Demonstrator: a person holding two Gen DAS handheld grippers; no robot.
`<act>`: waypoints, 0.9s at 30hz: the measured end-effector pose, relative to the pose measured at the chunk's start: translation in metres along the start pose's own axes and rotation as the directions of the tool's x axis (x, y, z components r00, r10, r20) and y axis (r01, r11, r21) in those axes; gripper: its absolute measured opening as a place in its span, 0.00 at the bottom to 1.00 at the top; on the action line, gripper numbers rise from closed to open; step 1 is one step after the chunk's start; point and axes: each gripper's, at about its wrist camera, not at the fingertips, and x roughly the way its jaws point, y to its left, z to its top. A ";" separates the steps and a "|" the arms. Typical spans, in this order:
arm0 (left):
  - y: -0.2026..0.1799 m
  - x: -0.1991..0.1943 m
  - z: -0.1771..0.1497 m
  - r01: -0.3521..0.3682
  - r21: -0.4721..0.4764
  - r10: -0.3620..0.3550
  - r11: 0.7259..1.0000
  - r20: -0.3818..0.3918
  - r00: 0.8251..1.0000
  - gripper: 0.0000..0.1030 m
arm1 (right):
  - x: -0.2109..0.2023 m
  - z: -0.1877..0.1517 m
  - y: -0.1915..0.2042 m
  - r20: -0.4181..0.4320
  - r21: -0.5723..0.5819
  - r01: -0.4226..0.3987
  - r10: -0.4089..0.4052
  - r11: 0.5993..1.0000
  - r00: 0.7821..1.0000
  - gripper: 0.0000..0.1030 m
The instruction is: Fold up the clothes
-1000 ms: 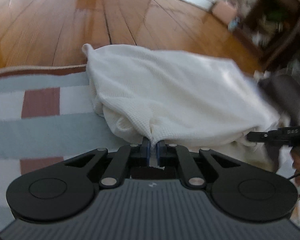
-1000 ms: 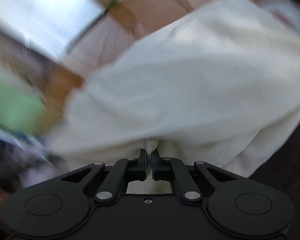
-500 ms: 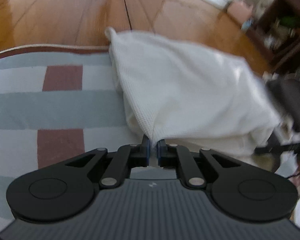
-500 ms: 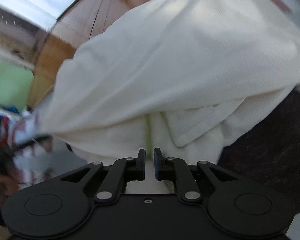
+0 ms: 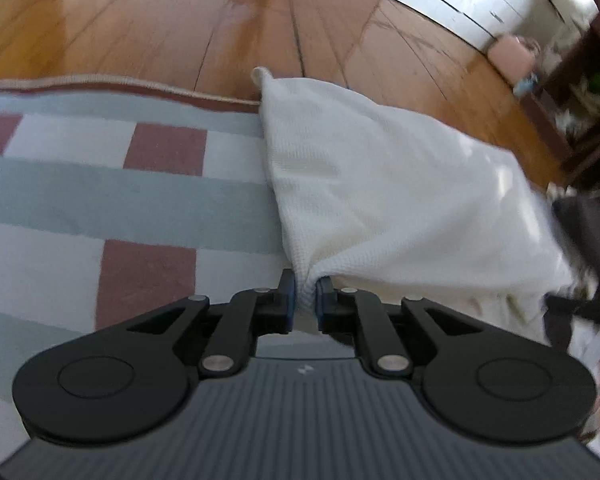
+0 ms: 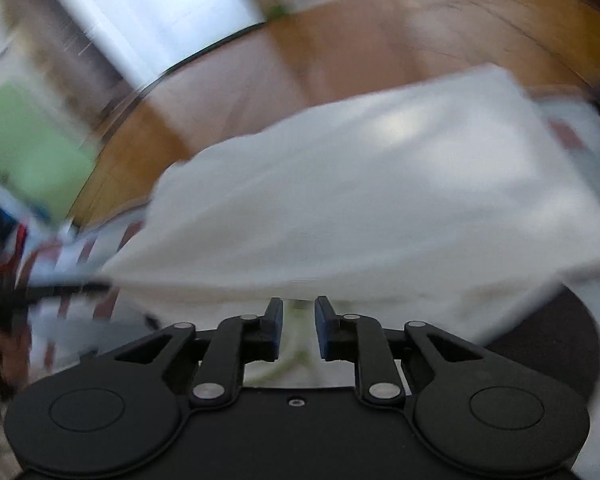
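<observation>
A white waffle-knit garment (image 5: 384,184) lies folded over on the striped rug (image 5: 100,200), its far corner reaching the wooden floor. My left gripper (image 5: 305,290) is shut on a bunched corner of the garment at its near edge. In the blurred right wrist view the same garment (image 6: 380,184) spreads in front of my right gripper (image 6: 298,312), whose jaws stand a little apart with cloth lying loose between and under them. The right gripper also shows in the left wrist view (image 5: 580,308) at the garment's right end.
The rug has grey, white and red-brown blocks and ends at the wooden floor (image 5: 180,20). A dark garment (image 5: 592,232) lies at the right. Dark wooden furniture (image 5: 580,92) stands at the far right. A green object (image 6: 32,148) sits far left.
The right gripper's jaws have opened and let go of the garment. The left gripper has stayed shut on the corner and moved nearer and to the right; the garment has settled flatter.
</observation>
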 end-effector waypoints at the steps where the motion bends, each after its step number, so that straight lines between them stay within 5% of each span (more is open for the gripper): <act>1: 0.005 0.004 0.001 0.010 -0.025 -0.010 1.000 -0.015 1.000 0.15 | 0.012 0.003 0.016 -0.019 -0.092 0.004 -0.006 0.996 1.000 0.22; 6: 0.011 0.009 -0.001 0.030 -0.045 -0.031 0.999 -0.032 0.999 0.15 | 0.058 0.017 0.074 -0.057 -0.396 -0.037 0.016 0.917 0.998 0.22; 8: 0.007 0.003 -0.001 0.047 -0.018 -0.047 0.999 0.011 0.999 0.15 | 0.074 0.018 0.091 -0.082 -0.489 -0.062 0.025 0.870 0.996 0.36; 11: 0.001 -0.008 0.003 0.072 0.022 -0.074 0.997 0.122 0.990 0.15 | 0.101 0.000 0.119 -0.117 -0.740 -0.023 -0.096 0.672 0.988 0.44; 13: -0.004 -0.012 0.007 0.055 0.034 -0.060 0.998 0.181 0.982 0.15 | 0.098 -0.002 0.123 -0.042 -0.792 0.029 -0.102 0.610 0.994 0.41; 14: -0.005 -0.011 0.009 0.051 0.037 -0.057 0.998 0.185 0.981 0.15 | 0.095 0.005 0.121 -0.028 -0.771 0.037 -0.091 0.636 0.995 0.28; 16: -0.006 -0.003 0.011 0.037 0.028 -0.041 0.999 0.158 0.987 0.20 | 0.089 0.027 0.106 -0.012 -0.664 0.036 -0.059 0.746 0.998 0.17; 20: -0.005 0.013 0.010 0.006 0.021 -0.008 1.000 0.085 0.996 0.33 | 0.084 0.058 0.067 0.029 -0.448 0.046 -0.037 0.893 0.999 0.19; 23: -0.010 0.019 0.006 -0.005 0.062 0.002 0.998 0.048 0.999 0.48 | 0.083 0.069 0.046 0.031 -0.344 0.055 -0.047 0.938 0.998 0.20; 27: -0.025 0.031 0.001 -0.086 0.168 0.084 0.982 0.017 0.996 0.61 | 0.087 0.070 0.037 0.069 -0.291 0.126 -0.110 0.949 0.991 0.27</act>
